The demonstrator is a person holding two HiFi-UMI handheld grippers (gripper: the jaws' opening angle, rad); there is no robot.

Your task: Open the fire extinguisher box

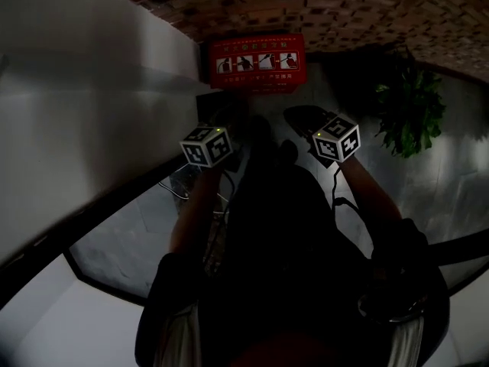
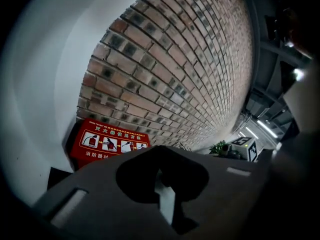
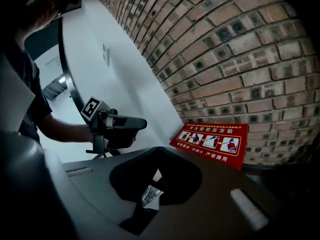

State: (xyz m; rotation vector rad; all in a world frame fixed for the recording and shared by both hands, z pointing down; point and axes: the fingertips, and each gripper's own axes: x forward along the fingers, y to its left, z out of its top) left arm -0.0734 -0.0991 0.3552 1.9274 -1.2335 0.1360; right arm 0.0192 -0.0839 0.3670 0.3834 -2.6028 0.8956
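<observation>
Jaws together and empty, the left gripper (image 2: 160,156) and right gripper (image 3: 156,158) hover well short of the red fire extinguisher box (image 1: 257,61) at the brick wall's (image 1: 321,6) foot. A level approach toward its front edge looks wisest.

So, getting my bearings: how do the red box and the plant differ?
The red box is flat-faced with printed pictures and sits against the brick wall. The plant is green and leafy and stands further right. Both seem to stand on the floor.
</observation>
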